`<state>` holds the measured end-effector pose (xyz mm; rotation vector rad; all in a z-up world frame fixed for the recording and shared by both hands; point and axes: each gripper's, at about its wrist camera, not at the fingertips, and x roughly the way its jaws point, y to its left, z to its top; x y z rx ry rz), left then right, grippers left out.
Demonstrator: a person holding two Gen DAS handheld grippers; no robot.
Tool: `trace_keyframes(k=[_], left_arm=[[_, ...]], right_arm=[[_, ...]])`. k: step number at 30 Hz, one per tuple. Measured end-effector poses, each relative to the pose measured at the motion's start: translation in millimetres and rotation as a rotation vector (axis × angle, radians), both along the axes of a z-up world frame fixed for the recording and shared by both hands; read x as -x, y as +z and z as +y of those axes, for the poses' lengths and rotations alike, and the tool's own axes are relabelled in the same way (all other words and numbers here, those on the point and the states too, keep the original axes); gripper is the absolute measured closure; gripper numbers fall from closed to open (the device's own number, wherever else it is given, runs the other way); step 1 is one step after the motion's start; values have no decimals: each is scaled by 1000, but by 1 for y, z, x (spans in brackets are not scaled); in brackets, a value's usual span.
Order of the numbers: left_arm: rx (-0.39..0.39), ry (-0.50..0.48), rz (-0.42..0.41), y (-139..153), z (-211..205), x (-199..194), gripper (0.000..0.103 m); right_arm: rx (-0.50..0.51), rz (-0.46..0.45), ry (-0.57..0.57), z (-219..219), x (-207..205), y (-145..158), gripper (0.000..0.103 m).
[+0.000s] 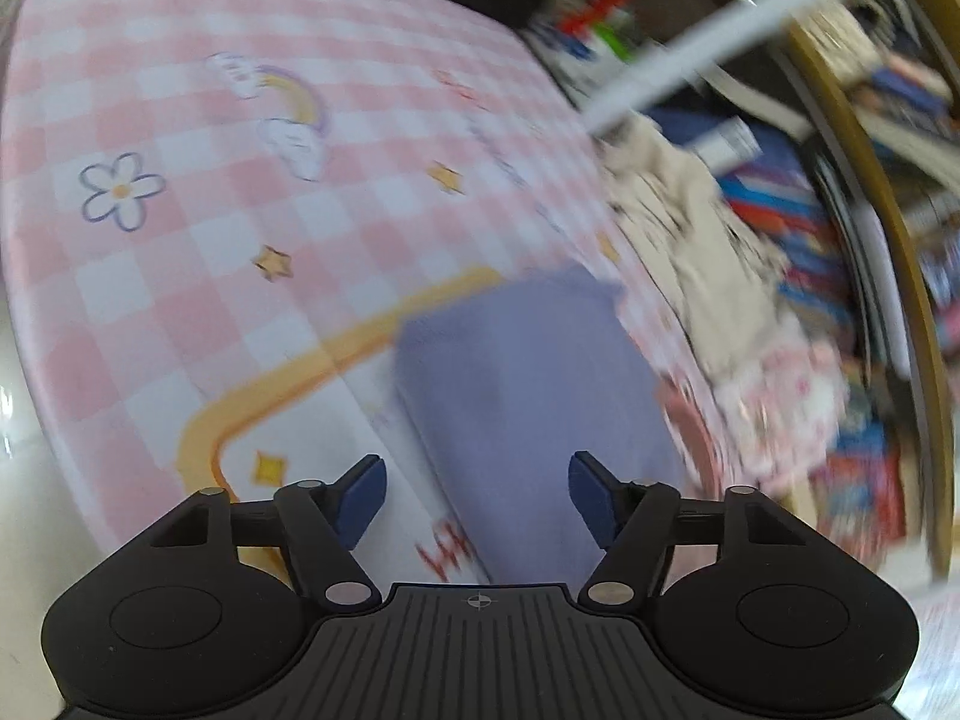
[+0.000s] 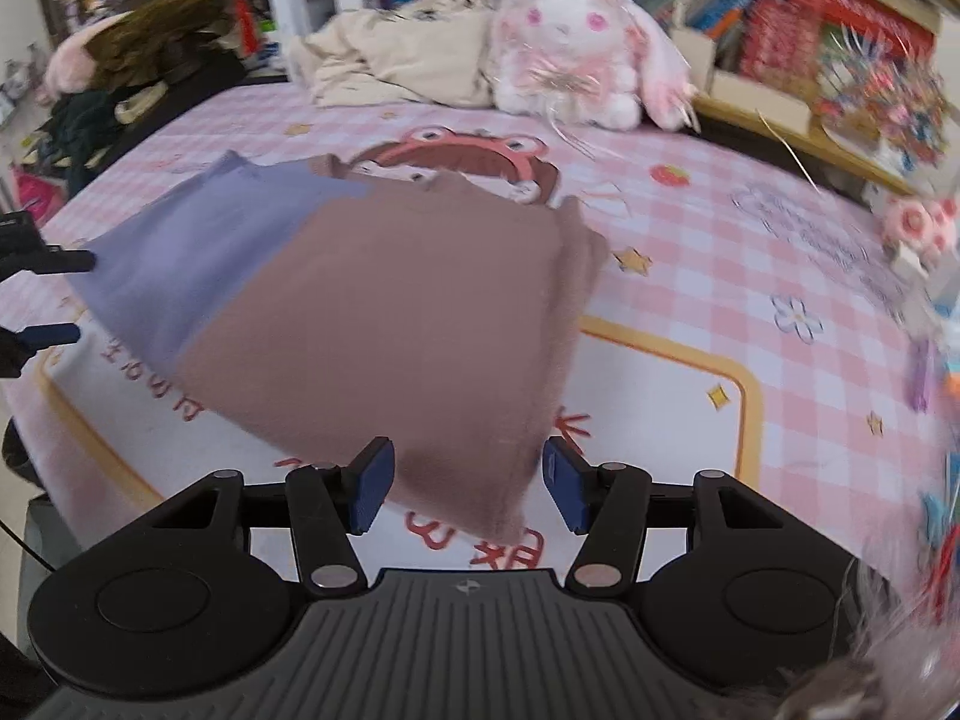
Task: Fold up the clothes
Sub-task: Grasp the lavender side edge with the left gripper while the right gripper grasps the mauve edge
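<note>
A folded brown garment point(image 2: 390, 324) lies on the pink checked mat point(image 2: 690, 276), overlapping a folded lavender garment point(image 2: 198, 258) to its left. My right gripper point(image 2: 468, 486) is open, its blue pads either side of the brown garment's near corner without closing on it. In the left wrist view the lavender garment point(image 1: 528, 408) lies ahead of my left gripper point(image 1: 477, 495), which is open and empty just over its near edge. The left gripper's fingers point(image 2: 54, 294) also show at the right wrist view's left edge.
A crumpled beige garment point(image 2: 396, 60) and a white-pink plush rabbit point(image 2: 576, 42) sit at the mat's far edge. Bookshelves point(image 2: 780, 6) stand behind. Dark clothes point(image 2: 138, 60) are piled at the far left. A small pink toy point(image 2: 918, 222) sits at the right.
</note>
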<state>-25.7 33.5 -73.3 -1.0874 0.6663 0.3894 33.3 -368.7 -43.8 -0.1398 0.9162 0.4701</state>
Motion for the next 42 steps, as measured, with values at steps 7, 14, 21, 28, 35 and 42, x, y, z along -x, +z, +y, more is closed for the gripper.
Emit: trace_keyframes(k=[7, 14, 21, 28, 35, 42], left_arm=[[126, 59, -30, -22, 27, -17, 67], [52, 5, -58, -15, 38, -18, 92], [-92, -80, -104, 3, 71, -8, 92], [24, -40, -77, -24, 103, -7, 87], [120, -52, -84, -36, 109, -13, 80], [155, -50, -100, -40, 112, -13, 80]], right_arm=[[-26, 109, -65, 1, -15, -14, 56], [-71, 193, -94, 12, -28, -22, 70], [-59, 194, -1, 56, -25, -21, 71], [-13, 166, 24, 83, -24, -20, 70], [4, 157, -14, 87, -24, -20, 70], [19, 148, -41, 92, -21, -19, 69]])
